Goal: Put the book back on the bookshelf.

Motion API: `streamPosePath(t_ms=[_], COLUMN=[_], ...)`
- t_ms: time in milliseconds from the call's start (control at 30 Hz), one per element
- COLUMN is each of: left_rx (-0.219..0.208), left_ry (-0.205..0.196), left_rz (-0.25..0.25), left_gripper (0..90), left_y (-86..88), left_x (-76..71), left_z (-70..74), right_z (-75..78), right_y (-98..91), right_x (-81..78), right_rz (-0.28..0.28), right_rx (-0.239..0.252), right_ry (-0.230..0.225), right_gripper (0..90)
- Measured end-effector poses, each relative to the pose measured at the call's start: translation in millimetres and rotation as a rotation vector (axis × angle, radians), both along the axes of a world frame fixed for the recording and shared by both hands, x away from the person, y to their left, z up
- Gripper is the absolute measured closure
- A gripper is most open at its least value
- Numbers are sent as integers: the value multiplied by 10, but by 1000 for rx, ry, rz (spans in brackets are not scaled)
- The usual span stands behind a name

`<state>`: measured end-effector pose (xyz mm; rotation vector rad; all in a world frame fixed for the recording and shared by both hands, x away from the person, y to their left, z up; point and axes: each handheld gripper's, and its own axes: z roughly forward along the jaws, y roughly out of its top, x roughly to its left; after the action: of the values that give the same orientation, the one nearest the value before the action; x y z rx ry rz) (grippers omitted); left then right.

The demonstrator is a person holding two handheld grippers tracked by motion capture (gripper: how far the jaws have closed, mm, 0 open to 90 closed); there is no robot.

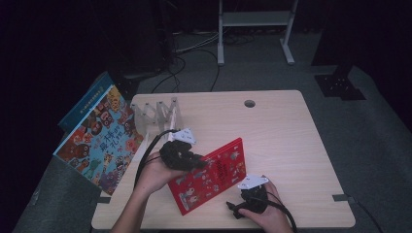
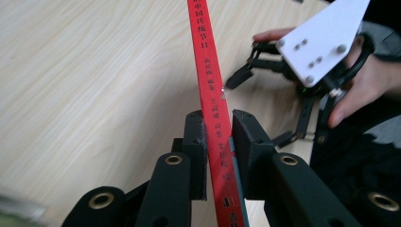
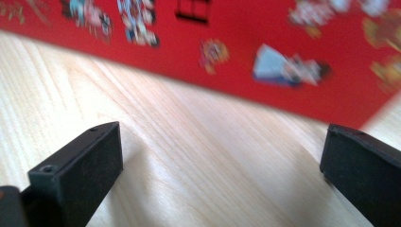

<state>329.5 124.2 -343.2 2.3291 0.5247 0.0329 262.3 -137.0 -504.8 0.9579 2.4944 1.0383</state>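
A red picture book (image 1: 214, 177) is tilted up on its edge over the front middle of the wooden table (image 1: 286, 141). My left gripper (image 1: 197, 162) is shut on its upper left edge. In the left gripper view my two black jaws (image 2: 218, 118) press on either side of the red book's spine (image 2: 205, 56), with the right gripper (image 2: 260, 109) beyond it in a hand. My right gripper (image 1: 234, 208) rests low by the book's front right corner. Its jaws (image 3: 222, 146) stand wide open over bare wood, with the red book's cover (image 3: 265, 28) just ahead.
A colourful picture book (image 1: 99, 138) leans at the table's left edge, with a blue book (image 1: 85, 104) behind it. A clear zigzag book rack (image 1: 158, 114) stands at the back left. A cable hole (image 1: 249, 103) lies near the far edge.
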Motion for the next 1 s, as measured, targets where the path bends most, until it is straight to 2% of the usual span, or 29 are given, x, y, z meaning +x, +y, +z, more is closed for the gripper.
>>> streamPosePath(t_ms=[167,267,433,467,567,600,800,1000], left_rx=[46,80,123,126,118,118,112,112], left_ry=[20,2,-27,-31,-34,-34,-19,-23], left_rz=[-27,-36,-93,-100,-112,-114,-127,-150], left_gripper=[789,796,797,797,794,792,776,748], left_y=[96,122,193,207,225,225,224,144], left_x=[68,58,50,51,49,49,65,86], left_z=[81,116,151,152,147,147,153,220], right_z=[0,3,4,2,22,30,22,16], right_y=[-94,-162,-262,-274,-306,-318,-343,-342], right_x=[41,73,130,139,153,166,179,185], right_rz=[9,-1,-6,-3,-7,-9,-10,-9], right_rx=[0,3,0,1,22,16,28,33], right_ry=[-6,2,7,4,-13,-10,-11,-15], right_gripper=[0,0,0,1,150,120,130,129])
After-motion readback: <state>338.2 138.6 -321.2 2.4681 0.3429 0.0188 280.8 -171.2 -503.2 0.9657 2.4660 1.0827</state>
